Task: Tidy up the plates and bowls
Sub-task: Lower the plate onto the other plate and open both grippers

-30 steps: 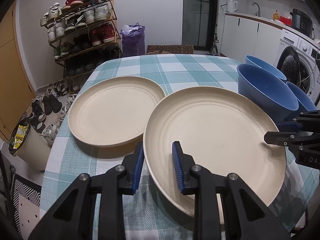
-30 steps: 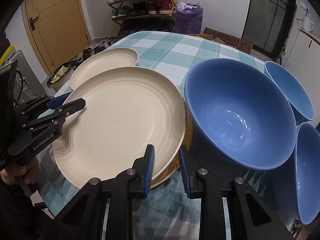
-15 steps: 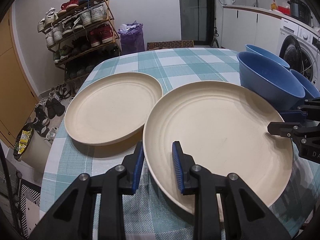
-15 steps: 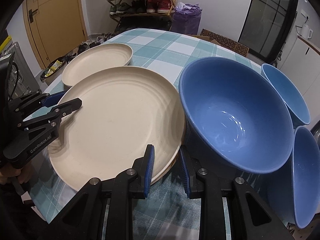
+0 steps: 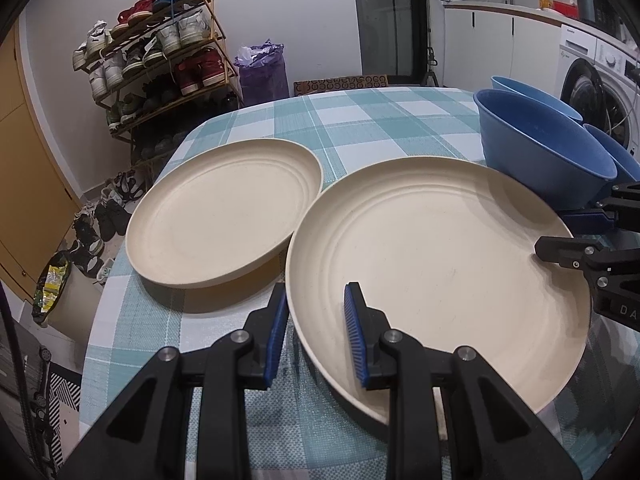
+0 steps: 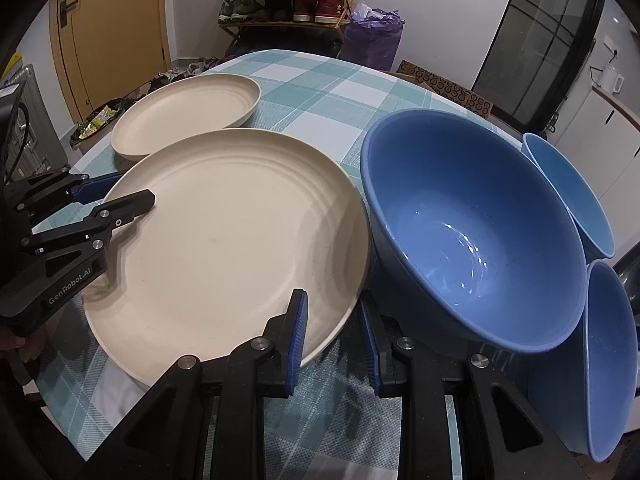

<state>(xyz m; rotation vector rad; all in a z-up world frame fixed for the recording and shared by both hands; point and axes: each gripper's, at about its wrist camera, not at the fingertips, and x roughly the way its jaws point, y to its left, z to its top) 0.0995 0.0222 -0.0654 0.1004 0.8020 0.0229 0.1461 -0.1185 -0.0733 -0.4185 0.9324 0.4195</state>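
Both grippers are clamped on the same big cream plate (image 5: 436, 264) — left gripper (image 5: 316, 336) pinching its near rim, right gripper (image 6: 334, 340) pinching the opposite edge. It sits above the checked tablecloth (image 5: 352, 124), between a second cream plate (image 5: 224, 216) and the large blue bowl (image 6: 468, 224).

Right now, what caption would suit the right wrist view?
Both fingers pairs grip the near plate at opposite rims, beside three blue bowls on a checked cloth.
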